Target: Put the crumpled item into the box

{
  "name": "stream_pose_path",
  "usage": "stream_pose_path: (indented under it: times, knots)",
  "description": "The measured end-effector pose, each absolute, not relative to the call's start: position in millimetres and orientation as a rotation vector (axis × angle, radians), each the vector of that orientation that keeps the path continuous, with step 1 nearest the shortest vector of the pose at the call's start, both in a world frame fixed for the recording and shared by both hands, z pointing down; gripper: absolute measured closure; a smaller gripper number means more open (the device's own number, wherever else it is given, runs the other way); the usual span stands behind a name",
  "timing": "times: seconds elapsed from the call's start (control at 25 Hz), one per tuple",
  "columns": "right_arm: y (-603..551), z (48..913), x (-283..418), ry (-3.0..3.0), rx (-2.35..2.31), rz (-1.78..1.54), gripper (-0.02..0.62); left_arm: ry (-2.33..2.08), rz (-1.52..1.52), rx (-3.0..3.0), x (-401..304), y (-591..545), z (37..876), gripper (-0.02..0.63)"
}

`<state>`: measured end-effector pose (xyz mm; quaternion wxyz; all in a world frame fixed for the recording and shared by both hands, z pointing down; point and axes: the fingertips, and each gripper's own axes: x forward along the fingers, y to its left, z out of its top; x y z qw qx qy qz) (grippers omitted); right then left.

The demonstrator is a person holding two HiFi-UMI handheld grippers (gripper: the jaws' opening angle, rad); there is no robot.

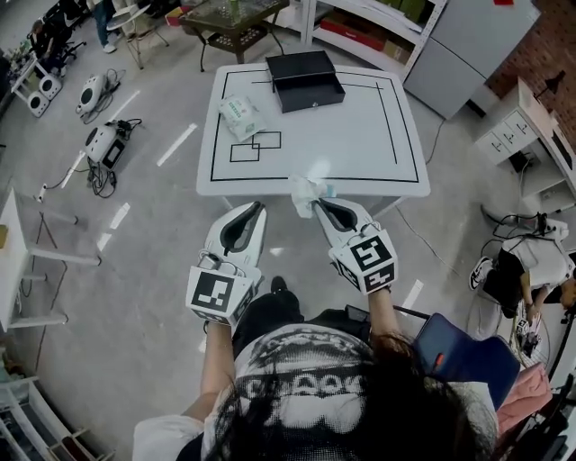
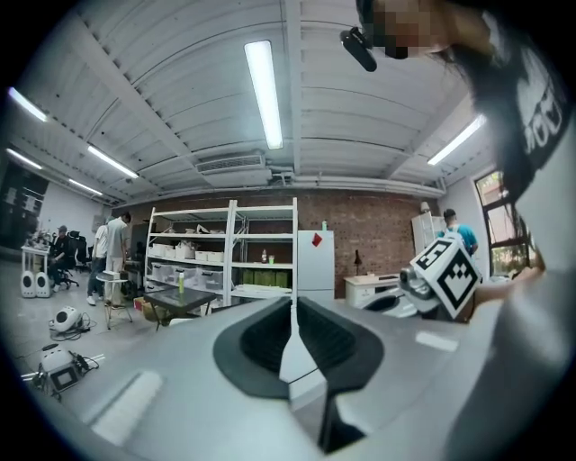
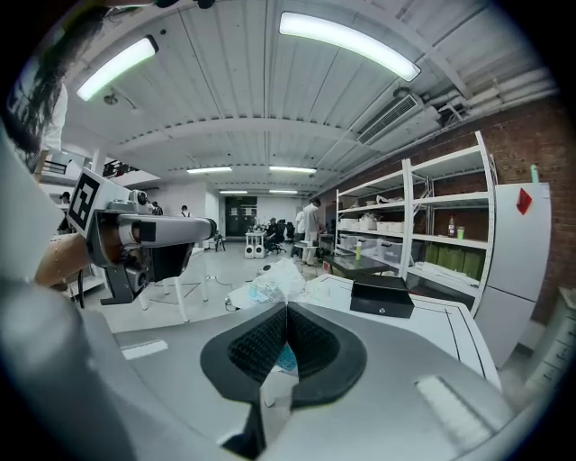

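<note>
The crumpled item point(image 1: 307, 192) is a white wad with a bit of blue print. It hangs over the white table's point(image 1: 360, 144) front edge, and my right gripper point(image 1: 317, 206) is shut on it. In the right gripper view the crumpled item point(image 3: 268, 286) bulges out past the closed tips of the right gripper point(image 3: 286, 311). The black box point(image 1: 304, 79) lies open at the table's far edge, and it shows as the box point(image 3: 382, 296) ahead and to the right. My left gripper point(image 1: 256, 209) is shut and empty, just short of the table's front edge, left of the wad.
A white wipes packet point(image 1: 239, 115) lies on the table's left part, near two small black-outlined rectangles point(image 1: 256, 146). Beyond the table stand a glass-top table point(image 1: 236, 20), shelves and a white cabinet point(image 1: 468, 49). Devices and cables point(image 1: 103, 144) lie on the floor at left.
</note>
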<state>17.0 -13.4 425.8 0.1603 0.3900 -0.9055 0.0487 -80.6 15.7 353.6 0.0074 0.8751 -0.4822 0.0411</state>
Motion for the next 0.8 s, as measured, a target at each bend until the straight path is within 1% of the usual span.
stream_pose_path:
  times: [0.28,0.8]
  knots:
    - [-33,430,-14,-2.541,1.161,0.145,0.591,-1.444,0.118,2.757,-116,-11,361,0.606]
    - [-50,436,-38,-2.496,1.152,0.14,0.591,-1.361,0.098,2.77,-129,-28,366,0.606]
